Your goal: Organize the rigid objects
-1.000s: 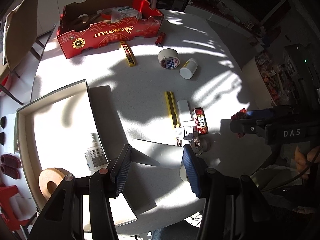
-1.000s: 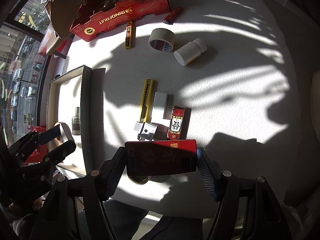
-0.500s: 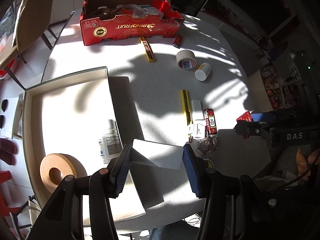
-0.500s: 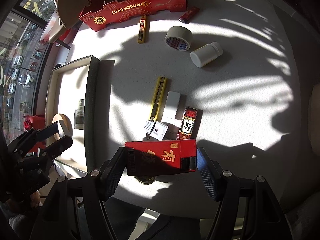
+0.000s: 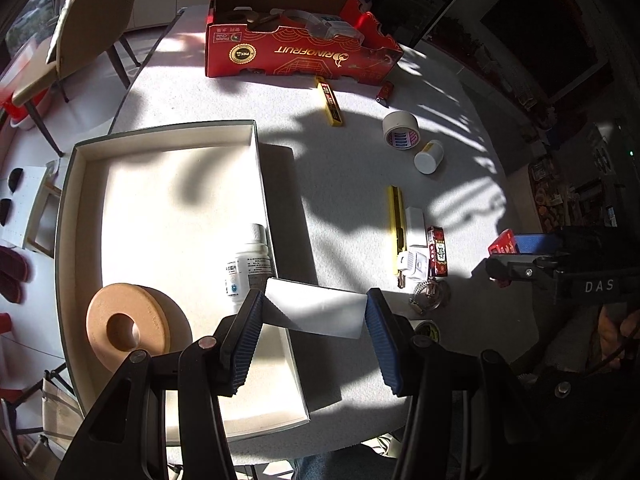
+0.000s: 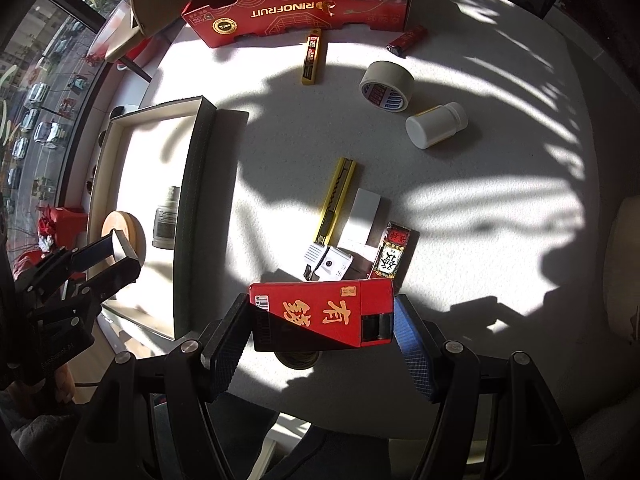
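My left gripper point(image 5: 314, 322) is shut on a white box point(image 5: 316, 307) and holds it above the right wall of the white tray point(image 5: 160, 136). In the tray lie a white pill bottle point(image 5: 248, 260) and a tan tape ring point(image 5: 132, 330). My right gripper point(image 6: 322, 328) is shut on a red box with gold characters point(image 6: 320, 312), held above the table's near edge. The left gripper with its white box also shows in the right wrist view point(image 6: 116, 248), over the tray point(image 6: 196, 184).
On the table lie a yellow utility knife point(image 6: 336, 196), a white block point(image 6: 362, 216), a white charger point(image 6: 328, 262), a small red packet point(image 6: 392, 250), a tape roll point(image 6: 386, 86), a white jar point(image 6: 434, 126), a yellow blade case point(image 6: 312, 56), a lighter point(image 6: 406, 42). A red fruit carton point(image 5: 296, 48) stands at the back.
My left gripper has carried the white box leftward and up, from over the table to over the tray's right wall. My right gripper has risen slightly with the red box.
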Demonstrator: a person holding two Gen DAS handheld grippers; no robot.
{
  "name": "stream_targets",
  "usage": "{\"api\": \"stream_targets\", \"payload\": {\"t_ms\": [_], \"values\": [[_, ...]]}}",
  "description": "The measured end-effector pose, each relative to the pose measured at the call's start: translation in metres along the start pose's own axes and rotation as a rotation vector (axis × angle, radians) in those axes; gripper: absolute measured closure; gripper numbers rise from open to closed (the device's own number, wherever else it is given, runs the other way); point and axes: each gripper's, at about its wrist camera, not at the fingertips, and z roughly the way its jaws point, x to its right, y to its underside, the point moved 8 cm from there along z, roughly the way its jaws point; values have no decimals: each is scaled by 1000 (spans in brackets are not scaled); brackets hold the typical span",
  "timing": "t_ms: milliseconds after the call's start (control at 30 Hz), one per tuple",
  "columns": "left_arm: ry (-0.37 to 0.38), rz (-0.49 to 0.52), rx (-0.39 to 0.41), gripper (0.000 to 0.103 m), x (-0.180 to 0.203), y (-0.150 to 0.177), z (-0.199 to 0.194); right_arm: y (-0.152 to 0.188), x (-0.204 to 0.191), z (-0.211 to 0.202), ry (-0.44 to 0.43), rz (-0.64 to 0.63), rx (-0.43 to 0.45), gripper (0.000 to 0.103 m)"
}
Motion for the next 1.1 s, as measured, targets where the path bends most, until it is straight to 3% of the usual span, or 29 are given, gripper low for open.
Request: {"api": "stream_targets", "payload": {"t_ms": [1100], "values": [[-33, -139, 66, 48, -63, 20, -18, -29, -75, 2, 58, -262, 1, 32]]}}
